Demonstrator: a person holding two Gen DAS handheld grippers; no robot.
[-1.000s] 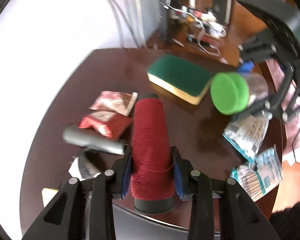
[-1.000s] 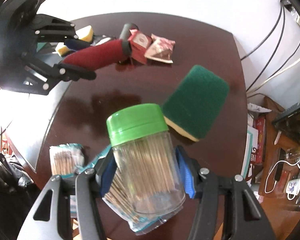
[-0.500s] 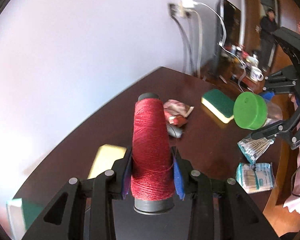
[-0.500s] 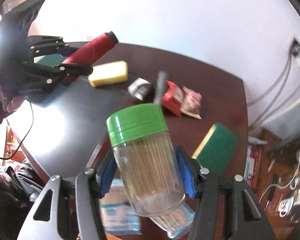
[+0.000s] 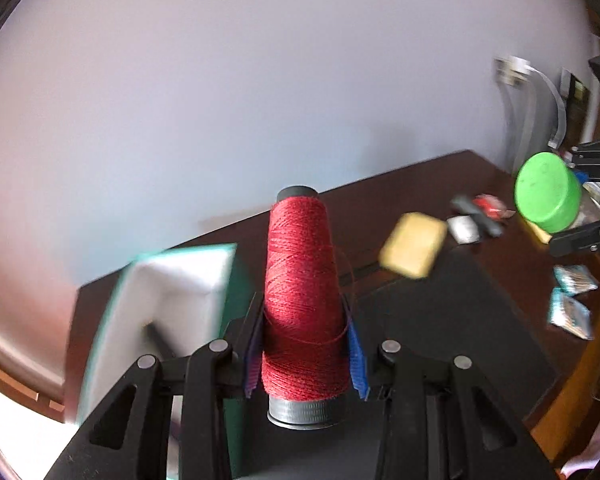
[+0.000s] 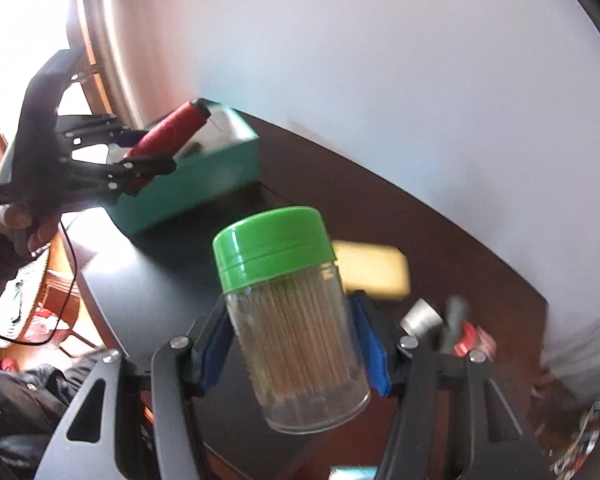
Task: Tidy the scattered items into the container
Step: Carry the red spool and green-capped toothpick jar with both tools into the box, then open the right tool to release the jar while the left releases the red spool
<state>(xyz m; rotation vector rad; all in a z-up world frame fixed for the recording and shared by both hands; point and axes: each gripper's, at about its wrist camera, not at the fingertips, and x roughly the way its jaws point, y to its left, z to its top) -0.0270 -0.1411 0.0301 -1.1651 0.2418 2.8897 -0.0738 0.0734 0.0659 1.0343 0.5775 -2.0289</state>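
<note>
My left gripper (image 5: 305,354) is shut on a cone of red thread (image 5: 302,292) and holds it in the air just right of a teal container (image 5: 168,300) with a white inside. In the right wrist view the left gripper (image 6: 140,156) carries the thread (image 6: 168,136) over the near rim of the container (image 6: 208,176). My right gripper (image 6: 294,354) is shut on a clear toothpick jar (image 6: 292,332) with a green lid, held above the table; the jar (image 5: 548,192) also shows in the left wrist view.
On the dark wood table (image 5: 412,196) lie a yellow sponge (image 5: 414,244), a small silver piece (image 5: 464,229), a dark handle (image 5: 478,216), red snack packets (image 5: 492,205) and packs of cotton swabs (image 5: 572,296). A black mat (image 5: 452,320) lies under my left gripper. A pale wall stands behind.
Both grippers swung left with their loads. The teal container came into both views, and the red thread now hangs by it. The sponge and packets slid right.
</note>
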